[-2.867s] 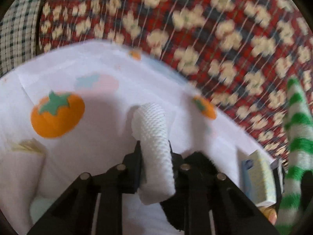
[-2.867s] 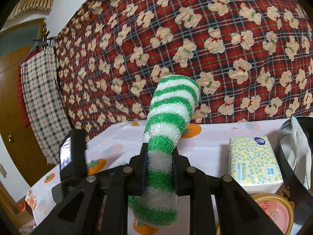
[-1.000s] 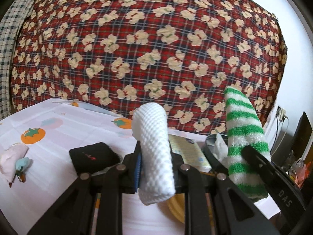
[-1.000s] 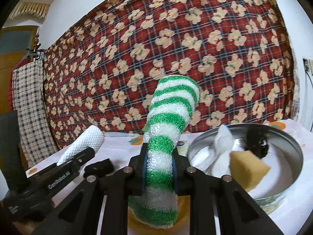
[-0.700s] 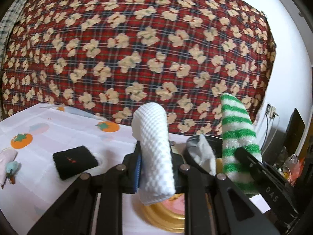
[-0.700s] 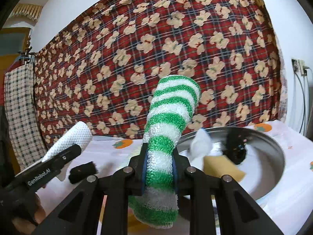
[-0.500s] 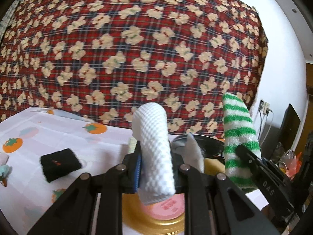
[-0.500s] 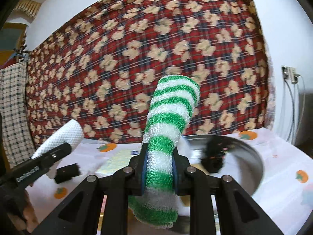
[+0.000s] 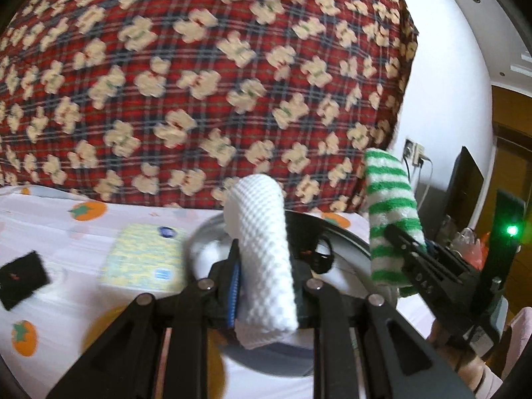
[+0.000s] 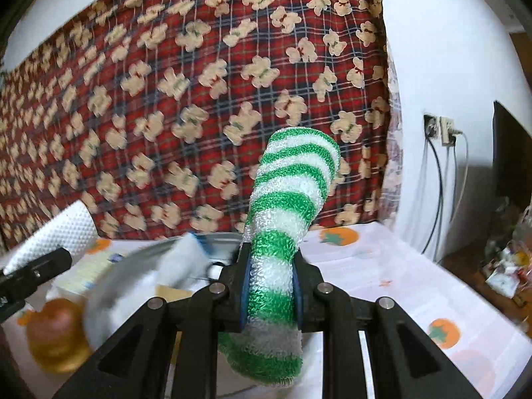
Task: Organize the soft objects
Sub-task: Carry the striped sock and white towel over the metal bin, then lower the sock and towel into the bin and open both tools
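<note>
My left gripper (image 9: pixel 266 286) is shut on a white waffle-knit sock (image 9: pixel 262 242) that stands up between its fingers. Just behind it lies a round metal basin (image 9: pixel 352 242) with a black item (image 9: pixel 321 259) inside. My right gripper (image 10: pixel 271 286) is shut on a green-and-white striped fuzzy sock (image 10: pixel 289 206), also seen at the right of the left wrist view as the striped sock (image 9: pixel 390 219). In the right wrist view the metal basin (image 10: pixel 109 286) lies low and left with white cloth (image 10: pixel 181 262) in it, and the white sock (image 10: pixel 56 232) shows at the far left.
A yellow tissue pack (image 9: pixel 143 259) and a black wristband (image 9: pixel 21 279) lie on the fruit-print tablecloth (image 9: pixel 50 232) left of the basin. A gold-lidded tin (image 10: pixel 56 342) sits in front of the basin. A red plaid bear blanket (image 9: pixel 199 83) hangs behind. Cables and a dark screen (image 10: pixel 512 153) are at right.
Both grippers have swung to the right across the table, each still holding its sock. The basin now sits close in front of the left gripper; the wristband and tissue pack slid left.
</note>
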A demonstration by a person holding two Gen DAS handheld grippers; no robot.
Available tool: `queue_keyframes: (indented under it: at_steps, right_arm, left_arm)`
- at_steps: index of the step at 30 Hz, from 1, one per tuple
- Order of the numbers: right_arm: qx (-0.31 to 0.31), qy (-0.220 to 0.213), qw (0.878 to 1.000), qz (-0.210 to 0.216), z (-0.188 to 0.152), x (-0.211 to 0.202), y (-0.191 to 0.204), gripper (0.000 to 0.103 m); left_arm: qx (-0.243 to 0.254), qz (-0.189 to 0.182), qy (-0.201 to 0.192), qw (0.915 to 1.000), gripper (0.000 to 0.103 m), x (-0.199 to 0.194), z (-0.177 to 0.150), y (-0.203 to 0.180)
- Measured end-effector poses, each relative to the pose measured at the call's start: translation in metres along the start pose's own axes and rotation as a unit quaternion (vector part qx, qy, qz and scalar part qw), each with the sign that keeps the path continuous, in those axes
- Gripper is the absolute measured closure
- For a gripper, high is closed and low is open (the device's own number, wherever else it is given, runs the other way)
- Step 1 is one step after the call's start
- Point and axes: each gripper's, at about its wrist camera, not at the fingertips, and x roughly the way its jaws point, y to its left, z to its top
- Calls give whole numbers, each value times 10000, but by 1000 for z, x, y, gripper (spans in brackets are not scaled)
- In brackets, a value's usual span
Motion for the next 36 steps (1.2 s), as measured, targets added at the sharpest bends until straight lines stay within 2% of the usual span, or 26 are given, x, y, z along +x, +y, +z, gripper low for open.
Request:
queue_keyframes:
  at_steps: [6,9,16,19,21,22,24,25,26,27,29,31,36]
  right_arm:
    - [-250,468,9986,42,-4,19,-1,81]
    - [-286,553,9980,131,-6,21,1,81]
    - [-398,843,9952,290,-8,30,6,79]
    - [-455,908,9942,364,-9,30,9,70]
    - [-448,859,9947,350,-9,28,10,51]
    - [-431,773,9959,213,-9,25,9,48]
    - [-206,476,9987,11,-7,15,0,39]
    - [-40,344,9994,-30,-6,11,-6,37]
    - [94,247,9996,-51,-3,8,-11,28]
    - [325,87,9994,-83,-2,3,-19,18]
    - [715,-207,9972,-72,0,-6,-31,12]
    - [871,-382,9954,-114,0,-11,-35,12]
    - [798,-586,9947,-278,3,-16,-30,12]
  left_arm:
    - [50,-106,332,9994,85,34,-5,-25]
    - [132,-64,482,9987,85,49,-9,-35]
    - [12,87,870,9962,85,68,-16,-32]
    - [25,135,872,9961,77,68,-17,-32]
    - [122,261,824,9962,65,65,-17,-35]
    - [134,285,791,9964,61,64,-17,-34]
    - [87,368,718,9967,29,60,-16,-31]
    - [7,440,673,9968,21,58,-15,-27]
    - [-110,485,625,9968,5,55,-14,-23]
    - [-258,467,577,9969,1,51,-13,-19]
    - [-398,349,514,9973,1,45,-11,-16]
    - [-337,344,480,9977,1,42,-11,-17]
    - [72,595,233,9979,0,29,-13,-24]
